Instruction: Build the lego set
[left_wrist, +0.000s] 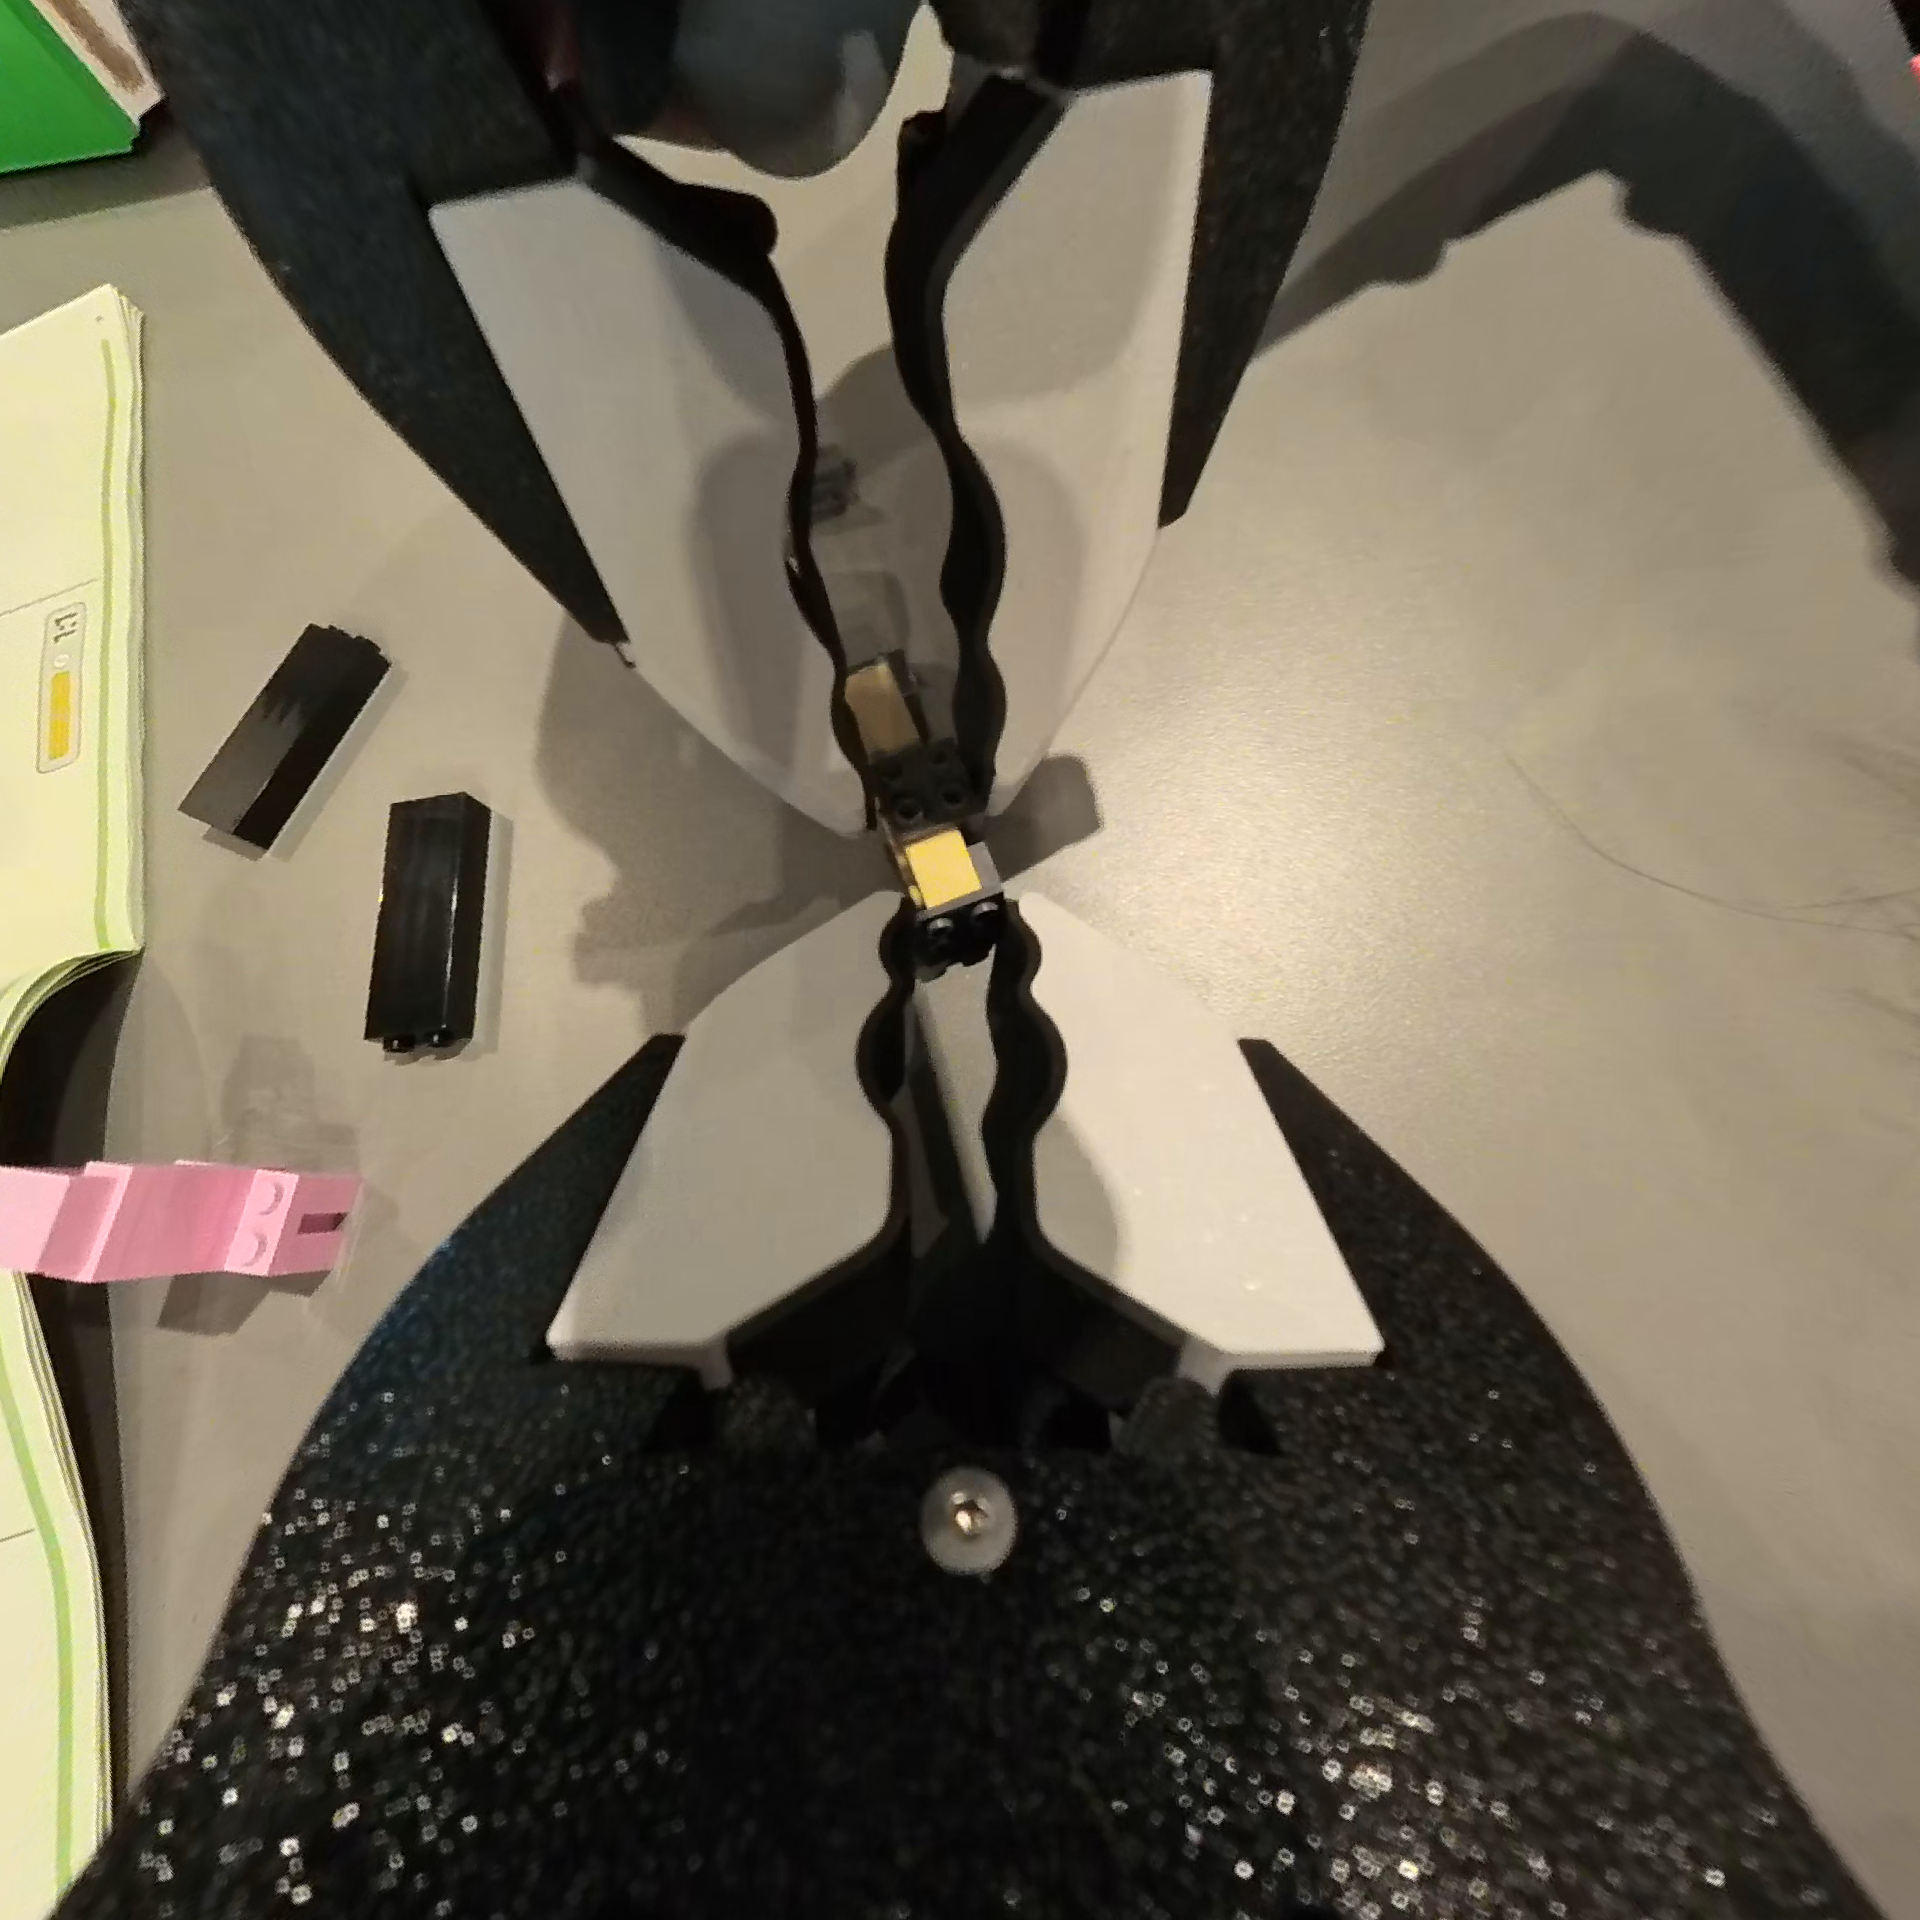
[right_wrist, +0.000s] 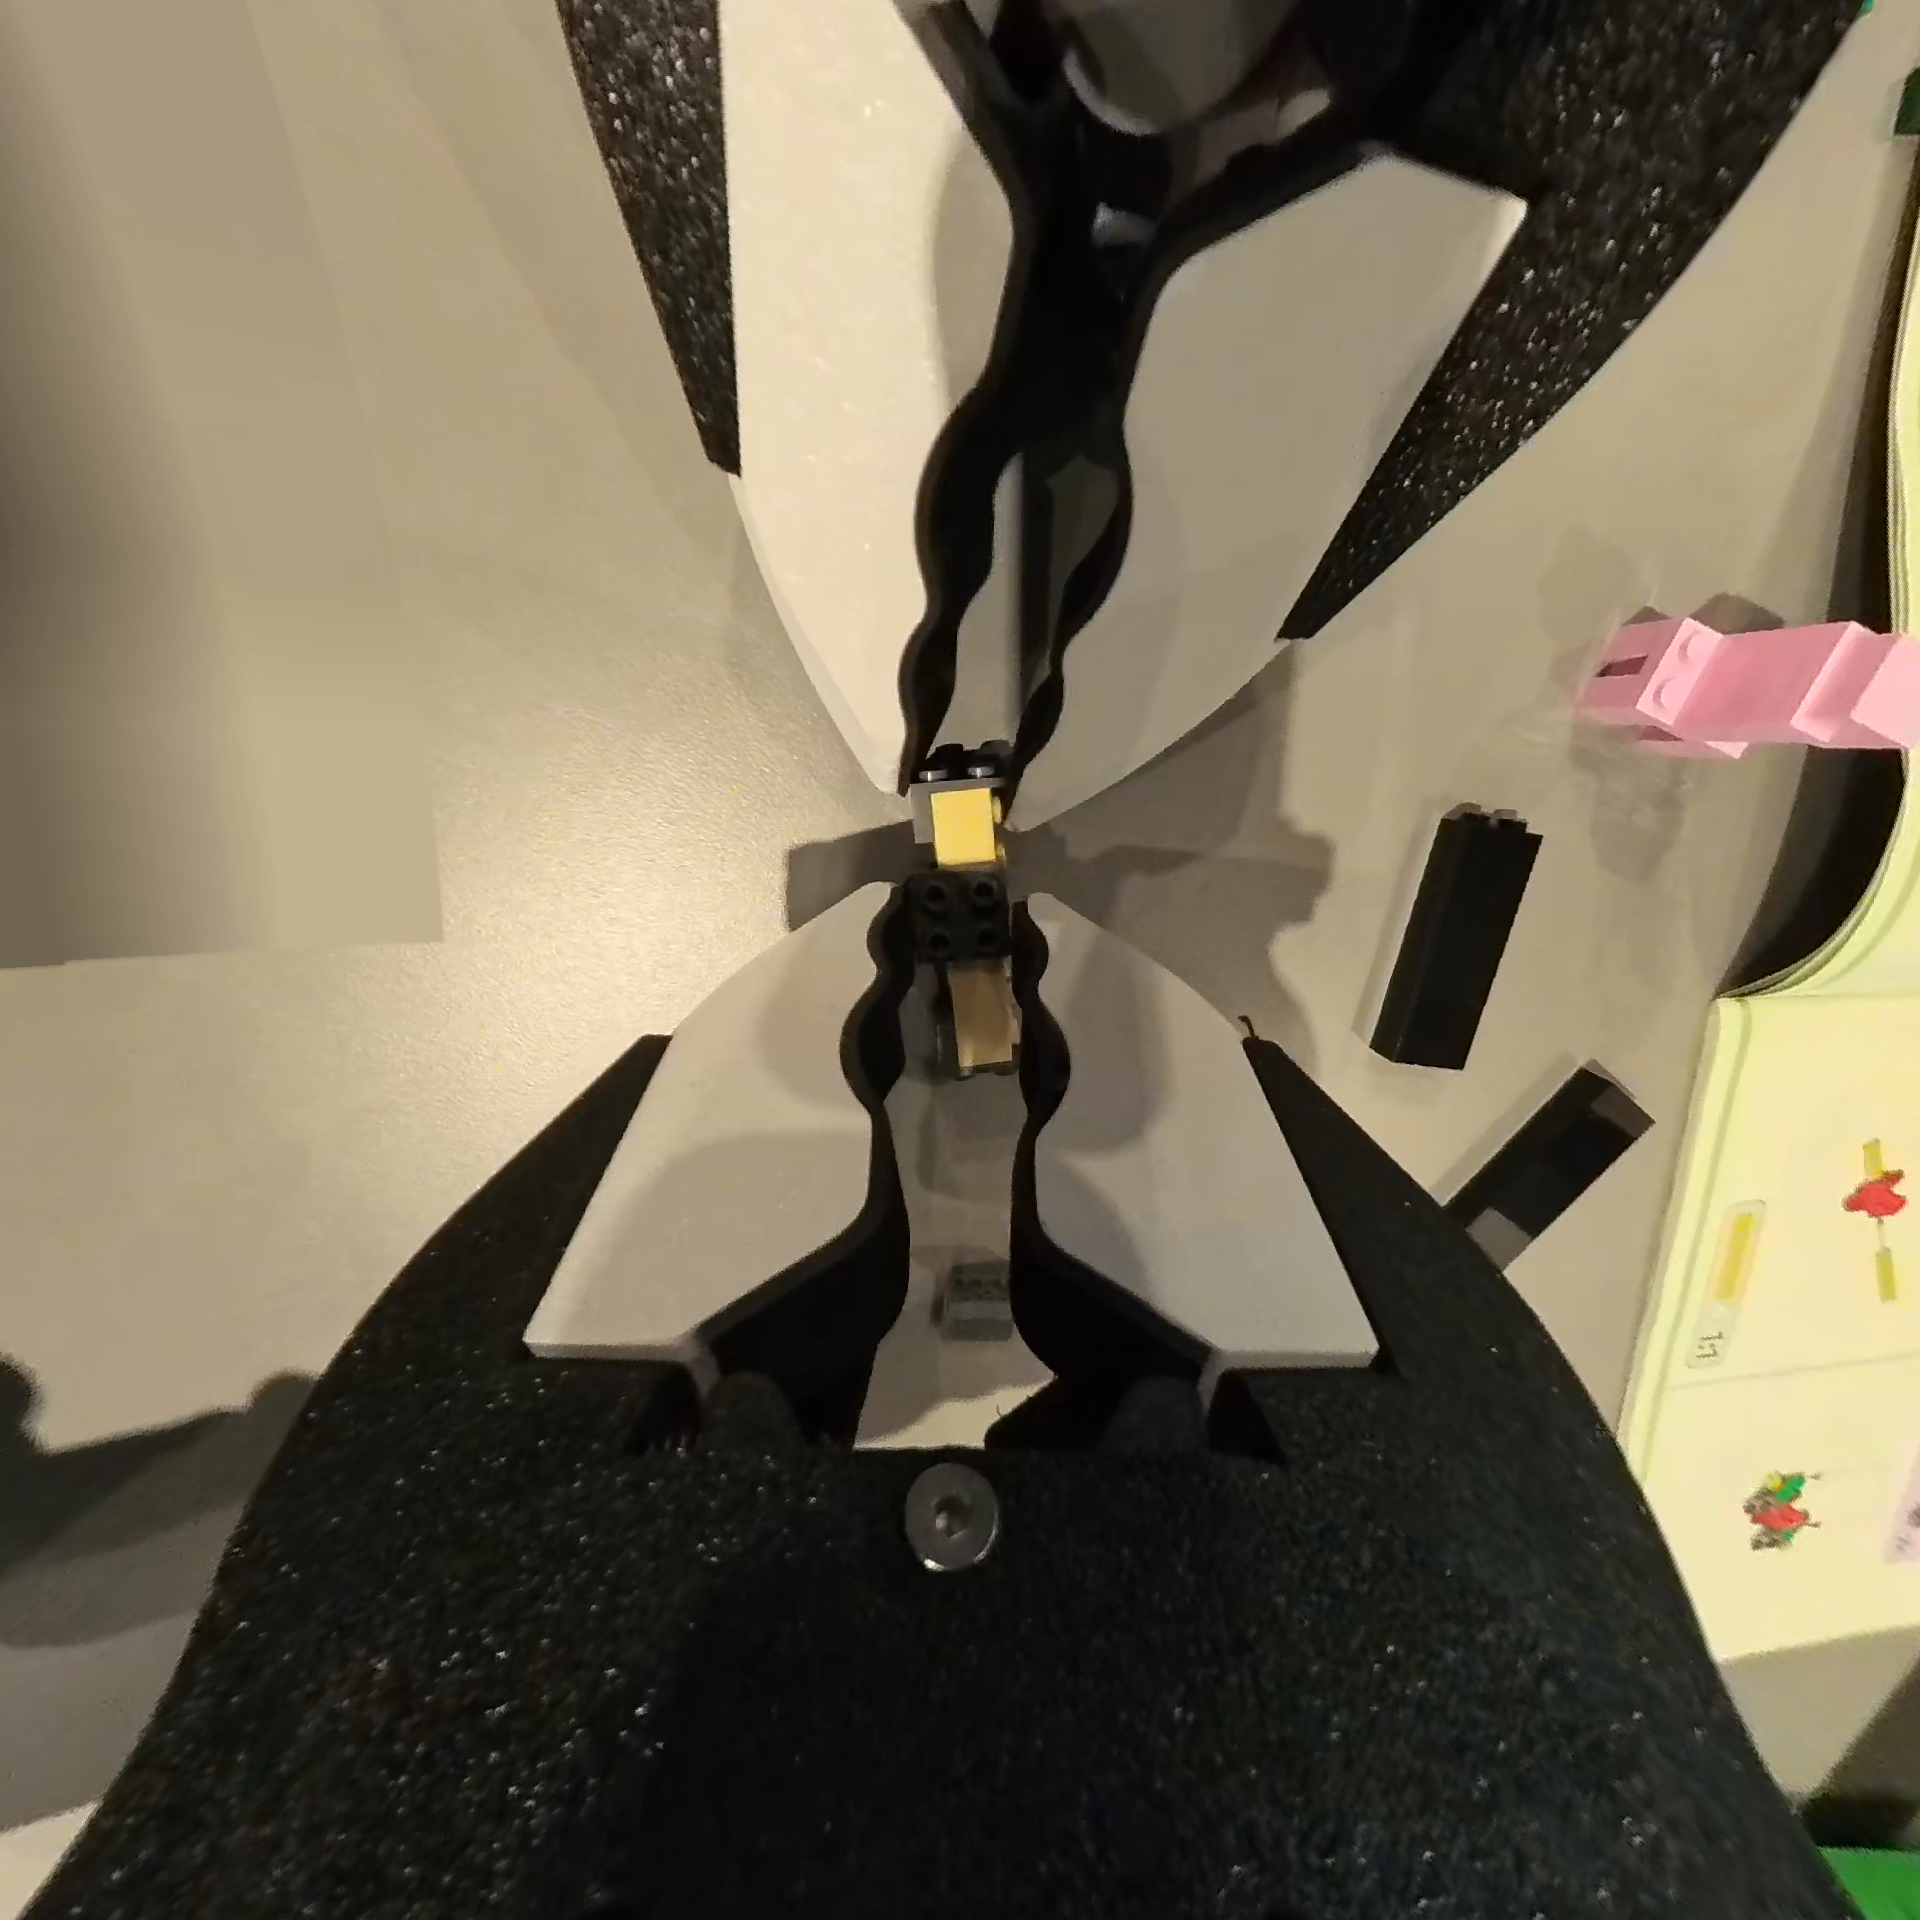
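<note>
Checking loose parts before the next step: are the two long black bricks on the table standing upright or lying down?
Lying down. Both black bricks rest lengthwise on the grey table, studded ends pointing sideways.

Left tool (left_wrist: 961, 966) & right tool (left_wrist: 925, 790) meet tip to tip, no gap betw. them. To the left tool's left: two black bricks (left_wrist: 436, 925), pink piece (left_wrist: 208, 1221), booklet (left_wrist: 62, 623) block. Its right: bare worktop (left_wrist: 1455, 883), room to pass.

Grey table (left_wrist: 1455, 935), pink lego block (left_wrist: 197, 1226), two glossy black bricks (left_wrist: 431, 925), pale green booklet (left_wrist: 62, 623), yellow-faced black piece (left_wrist: 940, 868), black speckled tongs with grey pads (left_wrist: 748, 1174)
</note>
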